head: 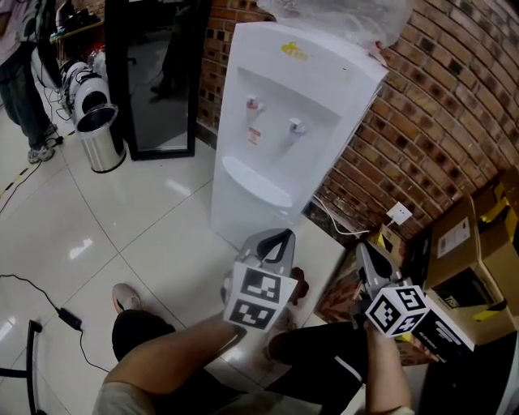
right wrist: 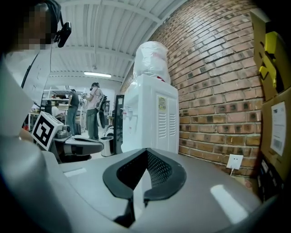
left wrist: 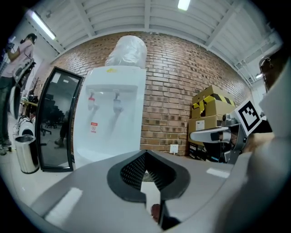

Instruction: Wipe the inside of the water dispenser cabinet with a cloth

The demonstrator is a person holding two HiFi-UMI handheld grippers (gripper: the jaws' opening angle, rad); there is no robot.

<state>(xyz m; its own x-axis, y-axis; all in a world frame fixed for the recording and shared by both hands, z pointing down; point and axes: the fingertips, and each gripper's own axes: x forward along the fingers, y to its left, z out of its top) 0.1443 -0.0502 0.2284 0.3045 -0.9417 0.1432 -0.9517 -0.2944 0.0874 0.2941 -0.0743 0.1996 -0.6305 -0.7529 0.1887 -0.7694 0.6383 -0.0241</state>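
The white water dispenser (head: 276, 121) stands against the brick wall, with two taps and a plastic-covered bottle (head: 340, 16) on top. Its lower cabinet front (head: 243, 207) looks closed. No cloth shows in any view. My left gripper (head: 276, 241) is held low in front of the dispenser, jaws shut with nothing between them. My right gripper (head: 362, 253) is beside it to the right, also shut and empty. In the left gripper view the dispenser (left wrist: 113, 118) stands ahead of my left gripper (left wrist: 145, 159). In the right gripper view my right gripper (right wrist: 146, 157) faces the dispenser's vented side (right wrist: 152, 113).
A steel bin (head: 101, 138) and a black-framed glass door (head: 154, 81) stand left of the dispenser. Cardboard boxes (head: 470, 251) are stacked at the right, near a wall socket (head: 398, 214) with a cord. A black cable (head: 49, 300) lies on the tiled floor. People (right wrist: 93, 111) stand far behind.
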